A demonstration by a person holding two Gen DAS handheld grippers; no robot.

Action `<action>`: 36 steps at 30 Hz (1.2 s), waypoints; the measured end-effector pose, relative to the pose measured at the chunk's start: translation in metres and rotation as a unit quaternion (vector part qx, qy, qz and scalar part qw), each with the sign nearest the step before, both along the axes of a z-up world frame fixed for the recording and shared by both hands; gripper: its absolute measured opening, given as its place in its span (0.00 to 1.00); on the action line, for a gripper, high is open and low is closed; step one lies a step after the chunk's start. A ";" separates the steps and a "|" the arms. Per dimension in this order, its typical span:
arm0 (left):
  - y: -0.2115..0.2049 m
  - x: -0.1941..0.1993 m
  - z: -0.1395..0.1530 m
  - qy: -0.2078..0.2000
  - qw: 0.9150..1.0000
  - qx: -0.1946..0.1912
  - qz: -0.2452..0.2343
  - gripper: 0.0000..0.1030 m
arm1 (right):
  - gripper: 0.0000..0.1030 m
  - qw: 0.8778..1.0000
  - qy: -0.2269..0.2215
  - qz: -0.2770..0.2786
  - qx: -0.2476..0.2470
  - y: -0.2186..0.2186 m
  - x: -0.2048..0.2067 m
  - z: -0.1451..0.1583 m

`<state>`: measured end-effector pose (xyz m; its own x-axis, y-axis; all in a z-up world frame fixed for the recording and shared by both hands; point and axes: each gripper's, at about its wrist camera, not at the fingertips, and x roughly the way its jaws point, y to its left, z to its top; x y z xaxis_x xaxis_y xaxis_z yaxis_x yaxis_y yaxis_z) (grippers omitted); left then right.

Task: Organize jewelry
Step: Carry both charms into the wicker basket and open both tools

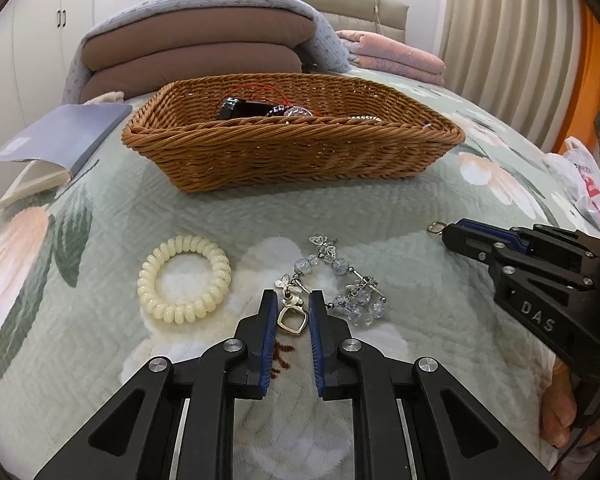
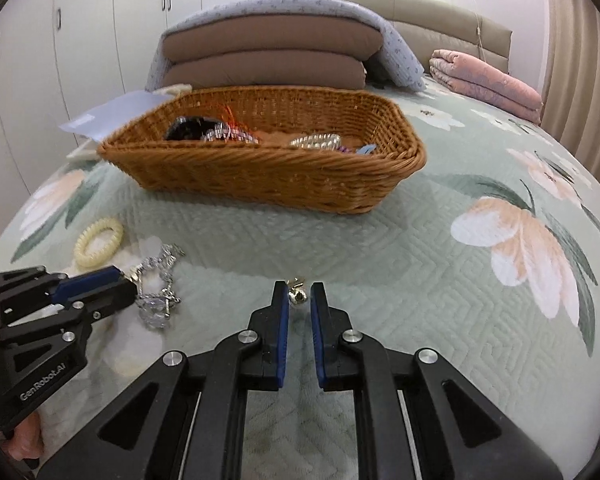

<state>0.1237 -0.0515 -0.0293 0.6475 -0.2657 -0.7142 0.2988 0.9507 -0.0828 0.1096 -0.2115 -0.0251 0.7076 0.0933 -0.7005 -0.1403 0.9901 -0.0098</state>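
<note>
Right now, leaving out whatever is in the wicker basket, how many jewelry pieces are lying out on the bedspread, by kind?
Cream spiral coil hair ring: 1
Clear crystal-bead chain with silver butterfly charms: 1
Small gold metal charm: 1
Total: 3

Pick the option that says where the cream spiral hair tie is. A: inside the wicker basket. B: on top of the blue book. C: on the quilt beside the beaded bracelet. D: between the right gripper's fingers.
C: the cream spiral hair tie lies flat on the quilt, beside the beaded bracelet and in front of the wicker basket.
</note>
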 end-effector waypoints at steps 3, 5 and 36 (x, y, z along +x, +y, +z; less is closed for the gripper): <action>0.002 -0.003 0.002 -0.008 1.000 -0.009 -0.004 0.15 | 0.12 1.000 -0.013 0.001 0.011 -0.003 -0.004 0.004; 0.005 -0.008 0.005 -0.018 1.000 -0.021 -0.008 0.15 | 0.12 1.000 -0.023 0.004 0.021 -0.006 -0.007 0.007; 0.005 0.091 0.111 -0.158 0.978 -0.137 0.005 0.15 | 0.12 0.981 -0.138 -0.007 0.139 -0.027 0.096 0.089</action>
<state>0.2147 -0.0468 0.0822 0.8281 -0.4118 -0.3804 0.3416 0.9086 -0.2401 0.2053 -0.2389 0.0638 0.8688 0.2433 -0.4312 -0.1575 0.9615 0.2250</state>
